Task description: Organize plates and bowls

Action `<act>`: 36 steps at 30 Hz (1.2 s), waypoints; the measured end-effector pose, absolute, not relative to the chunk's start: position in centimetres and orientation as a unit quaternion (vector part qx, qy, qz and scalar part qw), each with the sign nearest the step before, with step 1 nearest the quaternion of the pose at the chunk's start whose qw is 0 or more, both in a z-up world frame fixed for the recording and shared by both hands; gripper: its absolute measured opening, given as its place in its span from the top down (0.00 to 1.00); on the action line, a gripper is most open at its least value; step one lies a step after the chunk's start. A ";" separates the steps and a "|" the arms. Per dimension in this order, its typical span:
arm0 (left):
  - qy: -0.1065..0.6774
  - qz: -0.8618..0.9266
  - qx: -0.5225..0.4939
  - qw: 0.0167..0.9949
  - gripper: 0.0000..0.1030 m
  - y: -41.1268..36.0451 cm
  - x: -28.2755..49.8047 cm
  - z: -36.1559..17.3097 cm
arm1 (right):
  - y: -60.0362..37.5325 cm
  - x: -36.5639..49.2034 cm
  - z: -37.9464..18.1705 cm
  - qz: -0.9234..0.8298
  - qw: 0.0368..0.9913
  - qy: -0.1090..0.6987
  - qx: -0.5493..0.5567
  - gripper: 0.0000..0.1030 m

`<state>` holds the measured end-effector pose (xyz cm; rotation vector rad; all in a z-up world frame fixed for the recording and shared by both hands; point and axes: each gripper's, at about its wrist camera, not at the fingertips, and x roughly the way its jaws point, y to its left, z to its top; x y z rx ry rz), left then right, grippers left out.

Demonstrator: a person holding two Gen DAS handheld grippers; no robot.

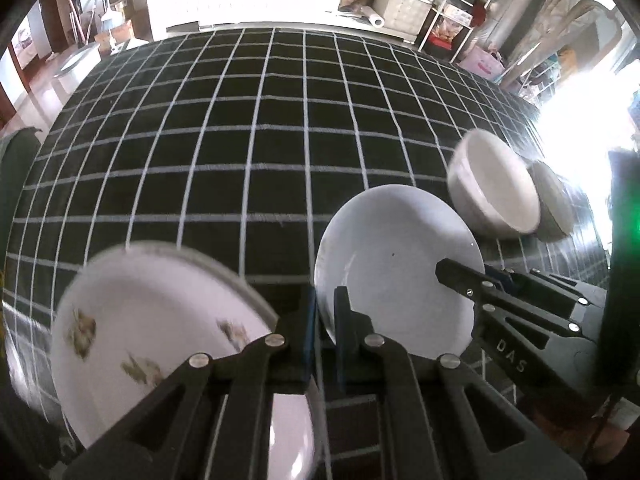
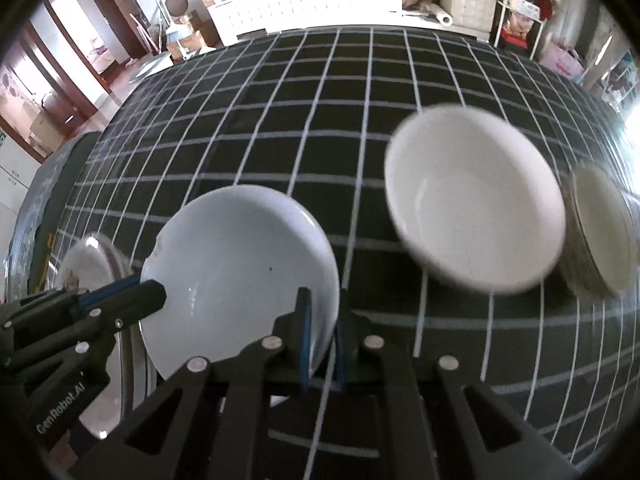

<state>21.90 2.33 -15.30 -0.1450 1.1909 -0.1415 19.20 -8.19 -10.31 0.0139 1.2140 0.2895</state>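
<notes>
Over the checked tablecloth [image 1: 248, 128], both the left gripper [image 1: 325, 320] and right gripper [image 2: 322, 332] pinch the white plate's [image 1: 396, 272] rim, fingers nearly closed.

We see a plain white deep plate [image 1: 396, 264] held tilted above the checked desk [image 1: 240, 140]. To its left lies a white plate with brownish motifs [image 1: 152, 344], blurred. To its right sits a cream bowl [image 1: 494, 184], and just beside that a second, shallower dish [image 2: 604, 232], both tilted in view.
</notes>
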 end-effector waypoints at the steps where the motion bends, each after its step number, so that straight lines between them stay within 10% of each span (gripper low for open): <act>1: 0.561 -0.068 -0.069 0.822 0.93 2.2 21.3 -15.3 | -8.5 18.7 -10.3 0.135 0.811 0.570 0.009 0.87; 36: 0.564 -0.073 -0.050 0.821 0.93 -0.4 15.5 -14.3 | -12.8 11.6 -9.0 0.116 0.811 0.573 0.040 0.87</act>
